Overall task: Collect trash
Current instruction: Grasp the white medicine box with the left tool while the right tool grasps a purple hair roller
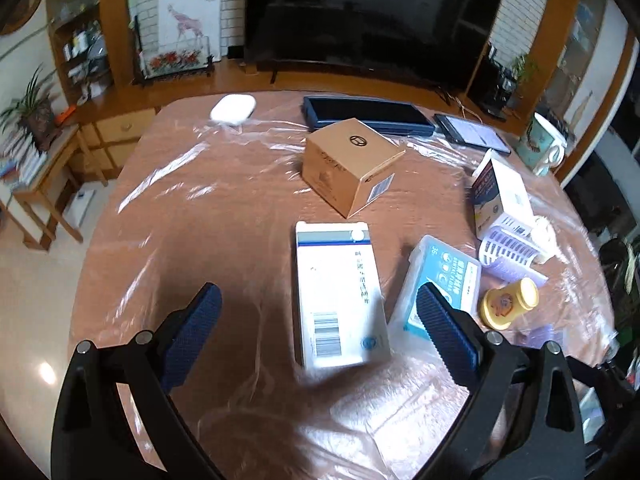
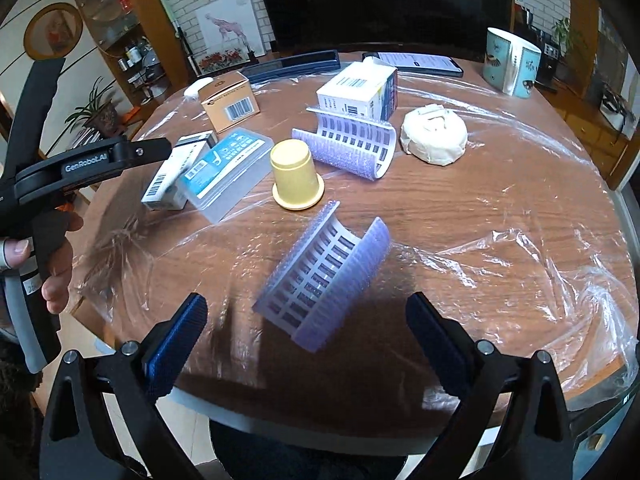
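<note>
My left gripper is open above a flat white carton with a barcode; the carton lies between the two fingers. A clear plastic case with a blue label lies right beside it. My right gripper is open over a curved lilac plastic tray near the table's front edge. A second lilac tray, a yellow cup upside down, a brown cardboard box, a white box and a white wad of paper lie further back. The left gripper's body shows at the left of the right wrist view.
The round wooden table is covered with wrinkled clear plastic film. A mug, a phone and a dark flat case stand at the far edge. A television and shelves stand behind.
</note>
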`<state>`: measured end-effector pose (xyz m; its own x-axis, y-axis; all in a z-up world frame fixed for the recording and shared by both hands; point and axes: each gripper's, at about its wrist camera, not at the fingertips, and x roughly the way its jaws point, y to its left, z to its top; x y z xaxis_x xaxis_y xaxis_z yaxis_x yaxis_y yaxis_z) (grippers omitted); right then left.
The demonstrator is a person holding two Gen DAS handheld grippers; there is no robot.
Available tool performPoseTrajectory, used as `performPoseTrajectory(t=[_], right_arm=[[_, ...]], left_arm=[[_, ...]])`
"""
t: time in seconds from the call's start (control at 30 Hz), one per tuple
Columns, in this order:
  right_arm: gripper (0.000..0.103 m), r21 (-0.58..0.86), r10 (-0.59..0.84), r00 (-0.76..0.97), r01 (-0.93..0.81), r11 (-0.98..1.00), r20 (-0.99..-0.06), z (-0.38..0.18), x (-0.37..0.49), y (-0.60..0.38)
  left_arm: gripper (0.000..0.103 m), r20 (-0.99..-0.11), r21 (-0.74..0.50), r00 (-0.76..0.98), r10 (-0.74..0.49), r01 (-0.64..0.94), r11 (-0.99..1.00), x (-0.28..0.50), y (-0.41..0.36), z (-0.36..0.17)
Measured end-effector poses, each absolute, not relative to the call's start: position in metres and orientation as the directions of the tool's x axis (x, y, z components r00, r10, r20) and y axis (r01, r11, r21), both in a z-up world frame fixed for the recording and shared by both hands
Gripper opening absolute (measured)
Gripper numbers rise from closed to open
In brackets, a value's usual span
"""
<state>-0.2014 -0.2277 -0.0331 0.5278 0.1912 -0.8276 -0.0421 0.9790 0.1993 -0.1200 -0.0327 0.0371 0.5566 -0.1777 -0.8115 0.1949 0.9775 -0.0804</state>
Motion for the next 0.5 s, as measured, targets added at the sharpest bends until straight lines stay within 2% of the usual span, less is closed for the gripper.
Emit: performPoseTrajectory(t=[0.1,0.23,0.37,0.43,0.5], right_arm=[[0.091,0.208,0.191,0.521,-0.025,0.978,-0.832,-0.037,-0.198,-0.229],[0.089,0.224,0.193,0.516,-0.002,0.975,-0.834,-0.040,-0.195,-0.232],[0.088,0.222,0.188,0.519,0.003,0.975,-0.834,-0.040,-0.193,-0.232],[0.086,0.222,0.188,0.522,0.003,0.975,-0.832,-0.039,-0.192,-0.231],[0.084,0.224,0.190,0.523,0.003,0.975,-0.831,-0.039,-0.191,-0.231]], left_arm=[[0.092,-0.820,-0.046,0.548,-0.165,0.225,0.973,-0.111,-0.041,0.032],[0.084,-0.829,-0.033,0.535,-0.163,0.245,0.969,-0.103,-0.046,0.027],[0.083,-0.835,-0.035,0.524,-0.169,0.255,0.966,-0.097,-0.050,0.023],[0.075,-0.838,-0.035,0.517,-0.171,0.263,0.964,-0.096,-0.052,0.022],[0.074,-0.843,-0.036,0.509,-0.173,0.268,0.963,-0.095,-0.054,0.020]])
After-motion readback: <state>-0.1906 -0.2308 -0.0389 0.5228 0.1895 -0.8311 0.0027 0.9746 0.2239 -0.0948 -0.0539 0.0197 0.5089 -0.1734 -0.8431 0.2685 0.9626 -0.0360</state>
